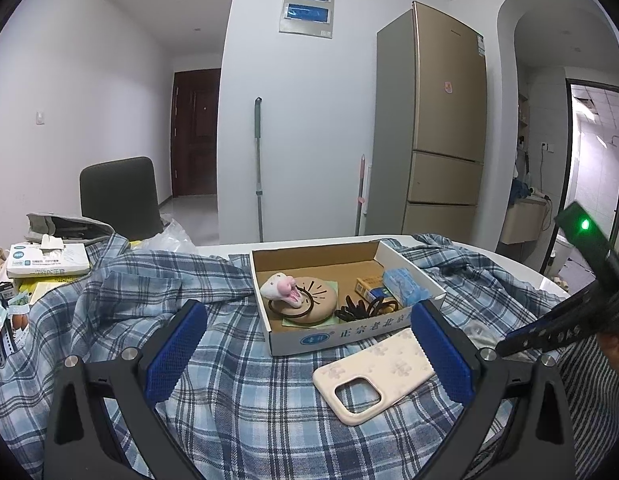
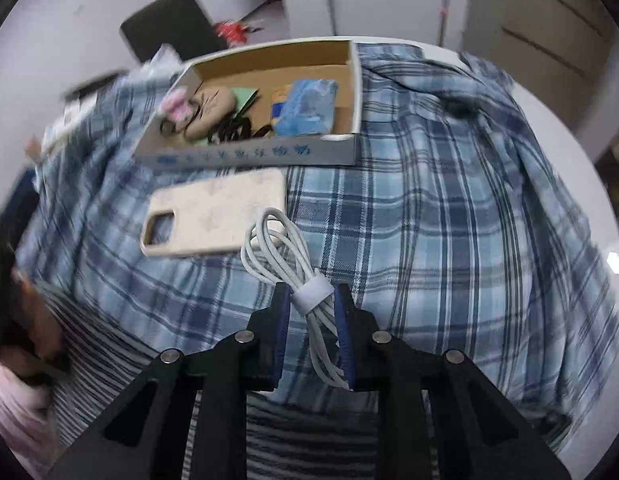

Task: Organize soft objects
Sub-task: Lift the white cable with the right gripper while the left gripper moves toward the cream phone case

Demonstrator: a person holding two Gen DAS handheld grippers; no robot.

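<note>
My right gripper [image 2: 311, 296] is shut on a coiled white cable [image 2: 285, 248], held above the blue plaid cloth [image 2: 449, 220] just right of a cream phone case [image 2: 217, 212]. My left gripper [image 1: 309, 344] is open and empty, low over the cloth, with the phone case [image 1: 373, 374] between its fingers. Behind it stands an open cardboard box [image 1: 349, 334] holding a pink and white plush toy [image 1: 283, 288], a tan round pad [image 1: 317, 300], black hair ties [image 1: 355, 308] and a blue packet [image 1: 403, 284]. The box also shows in the right wrist view [image 2: 245, 156]. The right gripper also shows at the right in the left wrist view [image 1: 505, 346].
A tissue box [image 1: 47, 258] and clutter lie at the table's left edge. A dark chair [image 1: 119, 198] stands behind the table. A fridge [image 1: 441, 120] and mop handles [image 1: 258, 168] stand by the far wall. Striped cloth [image 2: 309, 432] lies under the right gripper.
</note>
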